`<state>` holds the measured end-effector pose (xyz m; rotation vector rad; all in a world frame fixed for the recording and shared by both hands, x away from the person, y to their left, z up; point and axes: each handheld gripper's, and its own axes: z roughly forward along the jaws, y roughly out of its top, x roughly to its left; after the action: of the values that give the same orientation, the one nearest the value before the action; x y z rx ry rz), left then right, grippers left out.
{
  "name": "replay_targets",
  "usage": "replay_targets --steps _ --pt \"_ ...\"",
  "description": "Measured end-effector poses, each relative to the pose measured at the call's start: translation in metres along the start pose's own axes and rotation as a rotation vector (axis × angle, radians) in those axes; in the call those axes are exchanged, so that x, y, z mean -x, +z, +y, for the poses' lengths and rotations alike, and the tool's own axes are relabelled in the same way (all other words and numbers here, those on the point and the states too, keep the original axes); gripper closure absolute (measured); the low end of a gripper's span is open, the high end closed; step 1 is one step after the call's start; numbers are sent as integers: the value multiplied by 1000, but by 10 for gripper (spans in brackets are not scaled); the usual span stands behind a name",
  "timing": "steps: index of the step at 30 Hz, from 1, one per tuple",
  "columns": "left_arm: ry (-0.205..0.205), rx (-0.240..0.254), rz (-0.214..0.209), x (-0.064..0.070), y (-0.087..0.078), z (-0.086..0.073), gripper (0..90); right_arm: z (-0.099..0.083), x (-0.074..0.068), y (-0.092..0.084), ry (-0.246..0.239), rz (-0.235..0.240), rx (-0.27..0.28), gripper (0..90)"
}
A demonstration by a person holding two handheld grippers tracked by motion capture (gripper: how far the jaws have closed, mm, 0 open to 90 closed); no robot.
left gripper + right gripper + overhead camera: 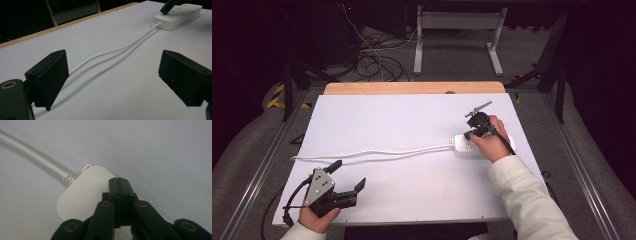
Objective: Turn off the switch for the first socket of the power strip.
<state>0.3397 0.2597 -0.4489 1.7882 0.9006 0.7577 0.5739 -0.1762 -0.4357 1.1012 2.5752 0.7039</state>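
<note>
White board (402, 125) covers the table, a bare wood strip (412, 88) showing along its far edge. White power strip (469, 146) lies on the board toward its right side, its white cable (372, 152) running left across the board to the left edge. Right gripper (470, 133) sits on top of the power strip with jaws pressed together, nothing between them; in the right gripper view the closed tips (118, 185) rest over the strip's rounded end (82, 195), beside the cable's strain relief. Left gripper (348, 176) is well apart from the power strip, at the board's near left corner, jaws spread wide and empty; the cable passes between them farther off in the left gripper view. Beyond the table: dark room, grey floor, tangled cables (372, 57), a white metal frame (457, 35). Metal rails flank the table on both sides.
</note>
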Motion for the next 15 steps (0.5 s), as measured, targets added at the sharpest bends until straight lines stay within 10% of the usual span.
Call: replay_targets --steps 15 --pt "-1 2 -3 0 0 0 96 -3 -3 0 11 -15 16 900"
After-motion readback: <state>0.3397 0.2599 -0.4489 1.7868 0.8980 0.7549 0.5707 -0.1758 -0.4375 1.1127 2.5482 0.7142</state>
